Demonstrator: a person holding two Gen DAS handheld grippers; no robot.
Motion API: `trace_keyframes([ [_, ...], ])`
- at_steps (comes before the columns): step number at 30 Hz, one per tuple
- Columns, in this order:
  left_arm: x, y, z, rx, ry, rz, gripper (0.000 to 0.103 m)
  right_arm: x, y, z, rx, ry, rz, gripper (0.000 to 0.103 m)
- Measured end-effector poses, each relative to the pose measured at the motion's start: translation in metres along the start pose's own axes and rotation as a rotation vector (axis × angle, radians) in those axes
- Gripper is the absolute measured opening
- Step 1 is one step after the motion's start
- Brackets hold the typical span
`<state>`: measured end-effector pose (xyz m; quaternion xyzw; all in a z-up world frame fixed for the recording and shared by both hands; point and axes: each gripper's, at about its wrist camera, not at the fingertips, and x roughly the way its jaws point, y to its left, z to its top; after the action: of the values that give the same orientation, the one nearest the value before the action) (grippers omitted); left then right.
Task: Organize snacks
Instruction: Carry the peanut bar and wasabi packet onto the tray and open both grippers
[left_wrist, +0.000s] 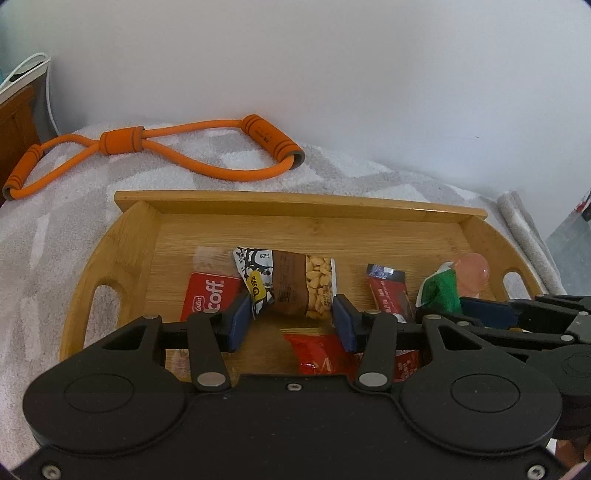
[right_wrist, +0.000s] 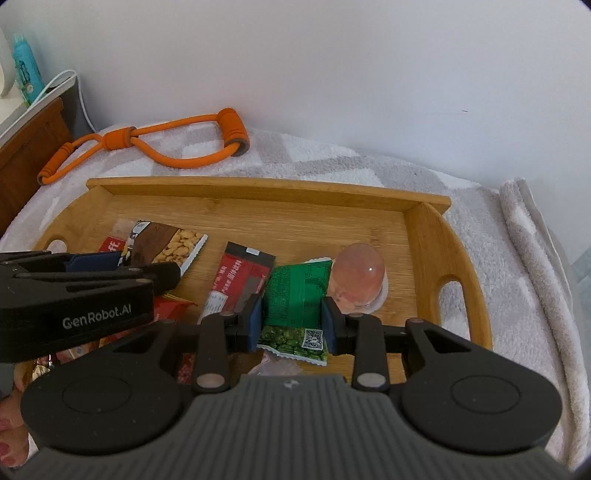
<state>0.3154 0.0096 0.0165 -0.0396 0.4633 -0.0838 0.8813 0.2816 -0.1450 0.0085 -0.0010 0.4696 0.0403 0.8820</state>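
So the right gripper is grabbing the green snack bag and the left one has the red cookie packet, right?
Not quite. The right gripper does hold the green snack bag, but the left wrist view shows the left gripper holding the peanut bag, not the red packet.

A bed covered by a grey-and-white checked blanket (right_wrist: 332, 162) carries everything. A wooden tray (right_wrist: 258, 188) sits on it, with an orange resistance band (right_wrist: 177, 158) behind.

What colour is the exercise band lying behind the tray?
Orange, with darker ends on its foam grips; the exercise band shows best in the left wrist view.
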Motion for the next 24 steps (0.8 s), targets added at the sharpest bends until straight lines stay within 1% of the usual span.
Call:
trace_keyframes([
  [6,0.0,-0.002,-0.001,0.008,-0.006,0.006,0.047,0.0,-0.002,-0.001,0.005,-0.007,0.006,0.04],
  [7,0.0,-0.002,-0.001,0.008,-0.005,0.006,0.048,0.0,-0.002,-0.001,0.005,-0.008,0.008,0.043],
  [8,0.0,-0.002,-0.001,0.004,-0.004,0.003,0.05,-0.001,-0.002,-0.001,0.009,-0.009,0.01,0.044],
  [9,-0.001,-0.002,-0.001,-0.003,-0.001,0.002,0.051,-0.003,-0.003,-0.001,0.018,-0.011,0.014,0.056],
  [11,-0.006,-0.001,-0.002,-0.019,-0.001,-0.004,0.052,-0.008,-0.004,-0.001,0.032,-0.019,0.016,0.056],
  [13,-0.016,-0.001,-0.003,-0.019,-0.011,0.004,0.057,-0.017,-0.004,-0.001,0.031,-0.027,0.015,0.056],
  [15,-0.031,-0.002,-0.003,-0.009,-0.026,0.018,0.072,-0.029,-0.004,-0.002,0.023,-0.038,0.012,0.057],
  [16,-0.038,-0.003,-0.003,-0.008,-0.036,0.024,0.076,-0.036,-0.004,-0.002,0.019,-0.042,0.007,0.057],
  [18,-0.058,-0.002,-0.004,-0.019,-0.06,0.03,0.089,-0.054,-0.003,-0.003,0.009,-0.055,0.005,0.063],
  [19,-0.069,-0.001,-0.005,-0.023,-0.069,0.03,0.091,-0.063,-0.003,-0.004,0.0,-0.061,0.005,0.065],
  [21,-0.089,-0.001,-0.006,-0.024,-0.085,0.023,0.095,-0.081,-0.001,-0.005,-0.024,-0.075,0.001,0.072],
  [22,-0.1,-0.001,-0.008,-0.022,-0.093,0.018,0.096,-0.09,0.001,-0.007,-0.04,-0.082,0.0,0.073],
  [24,-0.12,-0.002,-0.013,-0.022,-0.112,0.02,0.102,-0.108,0.004,-0.011,-0.071,-0.093,-0.009,0.078],
])
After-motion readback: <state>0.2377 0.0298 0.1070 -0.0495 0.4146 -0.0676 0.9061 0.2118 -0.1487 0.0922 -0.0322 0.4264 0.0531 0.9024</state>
